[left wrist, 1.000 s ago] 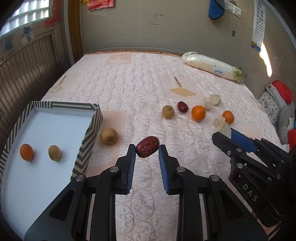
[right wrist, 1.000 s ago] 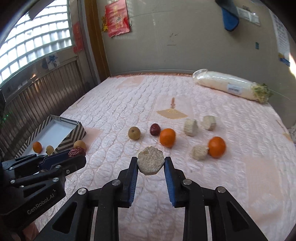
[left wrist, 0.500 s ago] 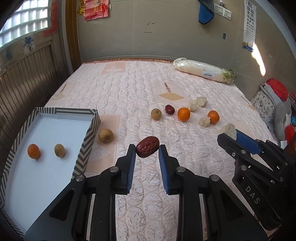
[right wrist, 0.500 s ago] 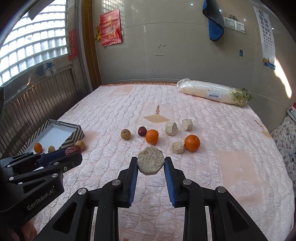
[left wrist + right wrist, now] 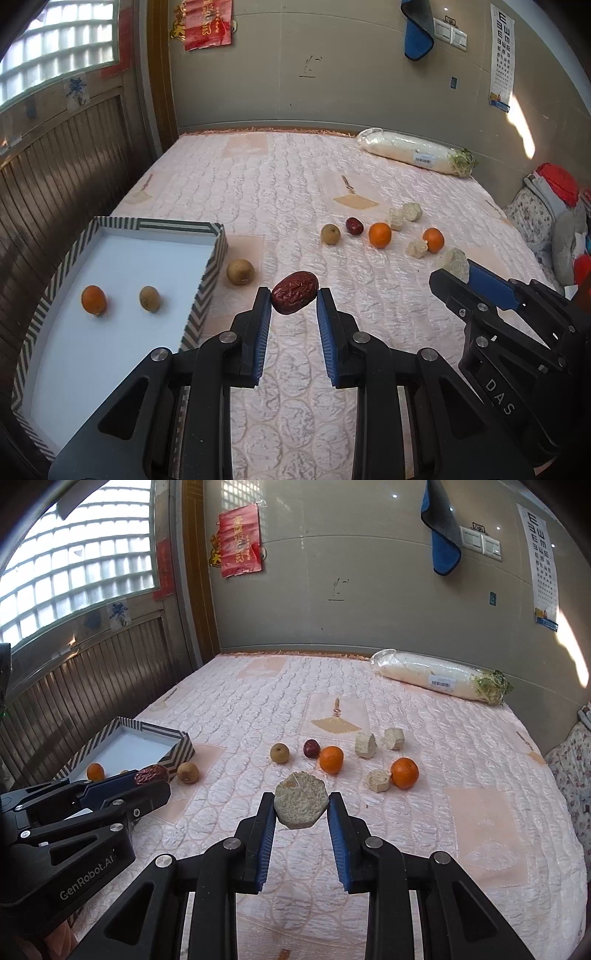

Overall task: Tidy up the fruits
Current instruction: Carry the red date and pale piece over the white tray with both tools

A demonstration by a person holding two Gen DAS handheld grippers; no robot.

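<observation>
My left gripper (image 5: 294, 295) is shut on a wrinkled red date (image 5: 294, 287) and holds it above the quilt, right of the striped box (image 5: 207, 271). The box holds an orange (image 5: 94, 300) and a brown fruit (image 5: 149, 298). Another brown fruit (image 5: 240, 272) lies just outside its right wall. My right gripper (image 5: 301, 806) is shut on a beige octagonal cake (image 5: 301, 804), held above the quilt. Further out lie a brown fruit (image 5: 279, 753), a red date (image 5: 311, 748), two oranges (image 5: 331, 759) (image 5: 405, 772) and three beige cakes (image 5: 377, 780).
A pink quilted bed (image 5: 295, 192) carries everything. A wrapped white radish (image 5: 413, 155) lies at the far right by the wall. A wooden slatted wall (image 5: 55, 177) runs along the left. Pillows and clothes (image 5: 554, 221) sit off the right edge.
Both grippers have drawn back and risen from the quilt with their loads; the fruits and the box look smaller and farther away. Both grips are unchanged.
</observation>
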